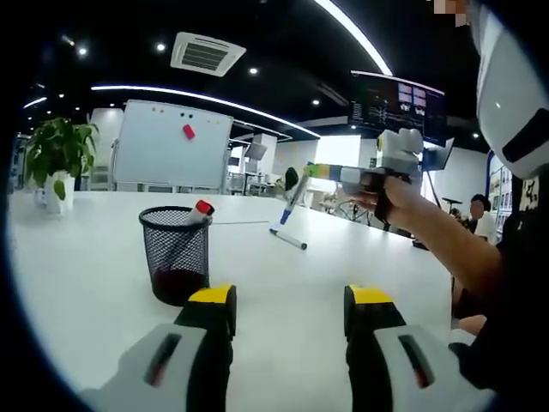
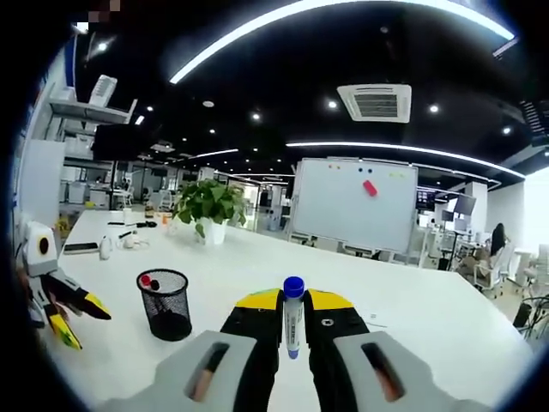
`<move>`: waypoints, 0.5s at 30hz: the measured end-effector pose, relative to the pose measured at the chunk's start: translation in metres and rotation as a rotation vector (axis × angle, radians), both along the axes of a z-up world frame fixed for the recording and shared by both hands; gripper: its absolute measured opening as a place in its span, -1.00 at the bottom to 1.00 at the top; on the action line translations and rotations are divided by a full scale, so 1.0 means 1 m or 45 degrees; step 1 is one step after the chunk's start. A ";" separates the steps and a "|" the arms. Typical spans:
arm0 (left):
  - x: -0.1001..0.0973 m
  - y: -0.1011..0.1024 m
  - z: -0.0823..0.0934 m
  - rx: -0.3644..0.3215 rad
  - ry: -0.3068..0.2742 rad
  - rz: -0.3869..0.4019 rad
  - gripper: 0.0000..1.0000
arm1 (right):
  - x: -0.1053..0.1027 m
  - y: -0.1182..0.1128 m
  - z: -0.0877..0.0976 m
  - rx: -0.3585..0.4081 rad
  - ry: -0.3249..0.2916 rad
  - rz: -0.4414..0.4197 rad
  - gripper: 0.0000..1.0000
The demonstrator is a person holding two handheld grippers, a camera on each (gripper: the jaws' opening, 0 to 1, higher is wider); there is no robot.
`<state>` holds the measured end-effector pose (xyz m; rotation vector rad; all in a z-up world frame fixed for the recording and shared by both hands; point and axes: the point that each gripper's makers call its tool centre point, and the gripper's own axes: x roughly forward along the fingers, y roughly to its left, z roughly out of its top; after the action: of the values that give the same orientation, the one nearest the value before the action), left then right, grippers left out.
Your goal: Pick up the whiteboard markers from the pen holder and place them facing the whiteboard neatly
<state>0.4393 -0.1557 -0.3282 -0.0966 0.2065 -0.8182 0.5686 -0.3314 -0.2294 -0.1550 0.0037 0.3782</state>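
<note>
A black mesh pen holder (image 1: pixel 176 253) stands on the white table (image 1: pixel 86 283) with a red-capped marker (image 1: pixel 202 209) sticking out of it. My left gripper (image 1: pixel 292 300) is open, just short of the holder, nothing between its jaws. Beyond it another marker (image 1: pixel 289 239) lies flat on the table. My right gripper (image 1: pixel 322 172) hovers above that spot, shut on a blue-capped marker (image 1: pixel 290 202) that slants down toward the table. In the right gripper view the right gripper (image 2: pixel 293 300) pinches this blue-capped marker (image 2: pixel 293 326) upright. The pen holder (image 2: pixel 165 302) and left gripper (image 2: pixel 56 300) sit to the left.
A whiteboard (image 1: pixel 171 146) on a stand rises behind the table's far edge, seen too as the whiteboard (image 2: pixel 356 204). A potted plant (image 1: pixel 58 159) stands at the far left corner. Small items (image 2: pixel 103 247) lie on the table's left side. A person's arm (image 1: pixel 446 249) reaches in from the right.
</note>
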 end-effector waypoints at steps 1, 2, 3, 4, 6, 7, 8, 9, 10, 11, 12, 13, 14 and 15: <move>0.000 0.000 0.000 -0.001 -0.001 0.000 0.03 | 0.000 -0.002 0.000 0.000 -0.002 -0.006 -0.74; 0.000 0.000 0.000 -0.003 0.000 -0.001 0.03 | 0.000 -0.004 0.001 -0.001 -0.005 -0.013 -0.74; 0.000 -0.001 -0.001 -0.002 0.003 -0.003 0.03 | 0.000 -0.005 0.001 -0.001 -0.005 -0.016 -0.74; 0.000 -0.002 -0.001 0.000 0.004 -0.006 0.03 | 0.000 -0.007 0.001 -0.001 -0.007 -0.024 -0.74; 0.000 -0.003 -0.001 -0.001 0.005 -0.011 0.03 | 0.000 -0.011 0.002 -0.001 -0.011 -0.036 -0.74; 0.000 -0.004 -0.001 0.001 0.005 -0.015 0.03 | 0.000 -0.013 0.003 0.001 -0.014 -0.043 -0.74; 0.000 -0.005 -0.001 0.003 0.003 -0.018 0.03 | 0.000 -0.015 0.003 0.000 -0.016 -0.051 -0.74; 0.000 -0.005 -0.001 0.003 0.003 -0.020 0.03 | 0.000 -0.017 0.004 0.000 -0.017 -0.058 -0.74; 0.001 -0.006 0.000 0.001 0.002 -0.023 0.03 | 0.000 -0.018 0.004 0.001 -0.017 -0.059 -0.74; 0.001 -0.006 0.000 0.002 0.001 -0.025 0.03 | 0.000 -0.019 0.004 0.004 -0.019 -0.059 -0.74; 0.001 -0.007 0.000 0.004 0.000 -0.025 0.03 | 0.000 -0.019 0.004 0.003 -0.020 -0.063 -0.74; 0.001 -0.007 0.000 0.003 0.001 -0.026 0.03 | 0.000 -0.020 0.005 0.000 -0.023 -0.066 -0.74; 0.001 -0.007 0.000 0.001 0.000 -0.028 0.03 | 0.000 -0.019 0.004 -0.003 -0.020 -0.056 -0.74; 0.001 -0.007 0.000 0.002 0.000 -0.030 0.03 | 0.000 -0.018 0.003 -0.004 -0.016 -0.052 -0.74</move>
<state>0.4399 -0.1629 -0.3279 -0.0929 0.2085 -0.8411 0.5690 -0.3494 -0.2261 -0.1600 -0.0052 0.3362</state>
